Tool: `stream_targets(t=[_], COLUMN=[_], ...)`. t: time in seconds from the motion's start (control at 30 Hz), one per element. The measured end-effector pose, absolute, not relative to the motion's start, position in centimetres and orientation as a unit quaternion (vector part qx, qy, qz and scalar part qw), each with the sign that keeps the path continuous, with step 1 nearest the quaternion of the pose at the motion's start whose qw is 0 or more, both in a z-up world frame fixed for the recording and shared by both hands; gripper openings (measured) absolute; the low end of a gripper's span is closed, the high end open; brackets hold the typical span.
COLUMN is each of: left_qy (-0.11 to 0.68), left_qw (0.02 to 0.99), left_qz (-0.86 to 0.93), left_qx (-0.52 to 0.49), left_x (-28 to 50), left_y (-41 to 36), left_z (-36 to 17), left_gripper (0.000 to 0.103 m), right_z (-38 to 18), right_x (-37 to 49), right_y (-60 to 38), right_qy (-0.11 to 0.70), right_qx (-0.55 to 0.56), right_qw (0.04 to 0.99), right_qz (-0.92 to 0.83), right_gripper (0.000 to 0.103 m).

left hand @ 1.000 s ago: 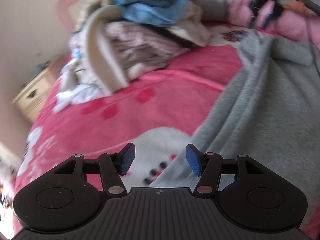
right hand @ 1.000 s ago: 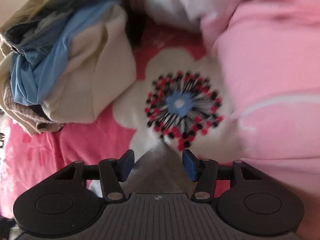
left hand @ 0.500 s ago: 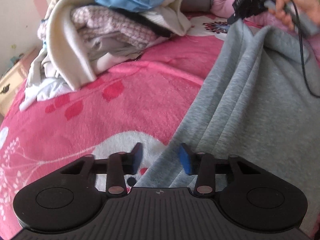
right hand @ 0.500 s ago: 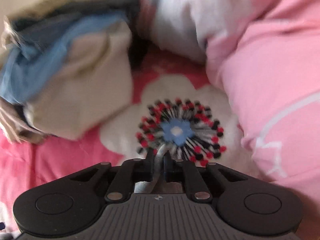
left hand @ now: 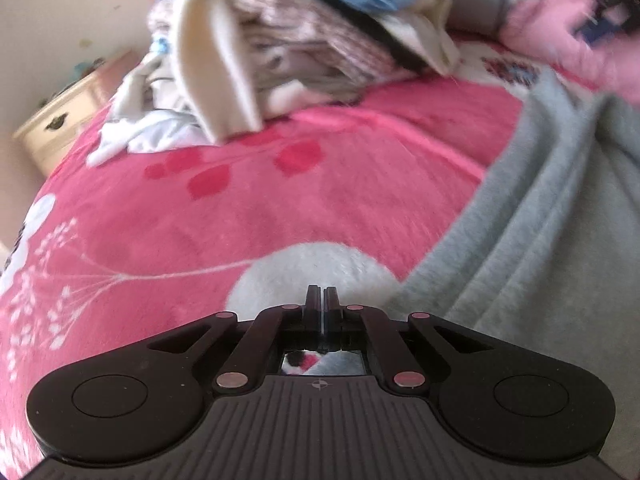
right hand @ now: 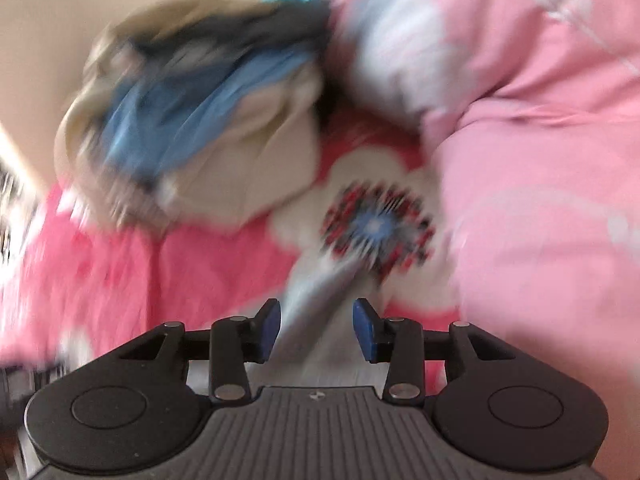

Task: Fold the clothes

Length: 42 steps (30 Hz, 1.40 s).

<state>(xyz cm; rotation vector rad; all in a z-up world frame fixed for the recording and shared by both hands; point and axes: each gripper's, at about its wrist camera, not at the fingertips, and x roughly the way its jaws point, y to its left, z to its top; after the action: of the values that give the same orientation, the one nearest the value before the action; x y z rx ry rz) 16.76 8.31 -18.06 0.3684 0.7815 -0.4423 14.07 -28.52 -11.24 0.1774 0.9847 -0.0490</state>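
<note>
At the far left stood one cream bedside cabinet (left hand: 60, 124) against the wall, just off the edge of the bed. The pink flowered blanket (left hand: 240, 200) lay bare and open across the middle, from that edge to the grey cloth, and that was the free room I had. Behind it sat one heap of unfolded clothes (left hand: 300, 48), cream, brown-knit, white and blue pieces tangled together.

My left claw (left hand: 322, 294) had just been closing and its jaws stood together over a white patch of the blanket. I could not tell whether they pinched any cloth. The one grey sweatshirt-type garment (left hand: 540, 240) lay just beside it to the right, spread in long soft ridges, its near edge running in under the claw.

My right claw's (right hand: 316, 320) view was smeared with blur. The same heap (right hand: 200, 120) sat on the left there, a red, black and blue flower print (right hand: 376, 224) in the middle, and a pale pink quilt (right hand: 540, 160) closed off the right side. This claw's jaws had just been opening and stood apart. A narrow tongue of the grey garment (right hand: 316, 292) lay between the blue pads (right hand: 269, 320), apart from both.
</note>
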Motion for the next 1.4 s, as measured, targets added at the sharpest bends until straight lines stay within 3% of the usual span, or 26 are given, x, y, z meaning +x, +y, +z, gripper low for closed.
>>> stream_targets(t=[0.1,0.2,0.27,0.3,0.33,0.37,0.53,0.6,0.63,0.67,0.8,1.07,1.17,1.4], left_qy=[0.359,0.351,0.347,0.345,0.344,0.346,0.342,0.335,0.334,0.333,0.33,0.328,0.328,0.329], left_qw=[0.894,0.897,0.896,0.895,0.894,0.893,0.887,0.886,0.885,0.884,0.883,0.886,0.886,0.884], left_qz=[-0.205,-0.21,-0.216,-0.218,-0.218,-0.22,-0.219,-0.217,-0.216,-0.214,-0.209,-0.201,-0.194,-0.191], left_qx=[0.171,0.169,0.175,0.182,0.185,0.186,0.221,0.236,0.242,0.248,0.261,0.261,0.264,0.272], left_x=[15.6,14.0,12.9,12.3,11.8,11.4,9.6,9.2,9.2,9.1,9.0,9.0,9.0,8.6], left_y=[9.0,9.3,9.2,9.1,9.0,8.9,8.5,8.4,8.3,8.2,8.0,8.4,8.1,7.5], left_z=[-16.8,-15.8,-15.5,-15.4,-15.5,-15.7,-17.3,-17.7,-17.8,-17.9,-17.8,-17.8,-17.6,-16.9], left_gripper=[0.019,0.02,0.022,0.023,0.023,0.025,0.025,0.025,0.025,0.025,0.025,0.025,0.026,0.027], right_z=[-12.6,-15.5,-17.5,-17.9,-17.6,-17.1,-12.7,-11.8,-11.7,-11.9,-13.1,-10.9,-10.0,-14.0], right_x=[11.2,9.6,9.2,9.2,9.1,9.1,11.6,14.3,16.0,17.4,20.6,15.3,10.6,2.0], right_y=[-24.2,-21.2,-20.8,-21.0,-21.2,-21.4,-22.4,-23.4,-24.1,-24.8,-26.4,-27.4,-26.7,-27.5], right_qy=[0.504,0.513,0.52,0.522,0.519,0.514,0.449,0.436,0.435,0.432,0.398,0.418,0.447,0.482], right_qx=[-0.041,-0.17,-0.223,-0.231,-0.225,-0.22,-0.213,-0.202,-0.187,-0.173,-0.156,-0.017,0.077,0.27], right_qw=[0.862,0.841,0.825,0.821,0.824,0.829,0.867,0.875,0.879,0.882,0.896,0.898,0.881,0.804], right_qz=[0.027,0.025,0.011,0.003,-0.001,-0.006,-0.037,-0.055,-0.062,-0.071,-0.124,-0.137,-0.136,-0.218], right_gripper=[0.044,0.044,0.038,0.037,0.017,0.008,0.008,0.01,0.015,0.027,0.04,0.043,0.055,0.058])
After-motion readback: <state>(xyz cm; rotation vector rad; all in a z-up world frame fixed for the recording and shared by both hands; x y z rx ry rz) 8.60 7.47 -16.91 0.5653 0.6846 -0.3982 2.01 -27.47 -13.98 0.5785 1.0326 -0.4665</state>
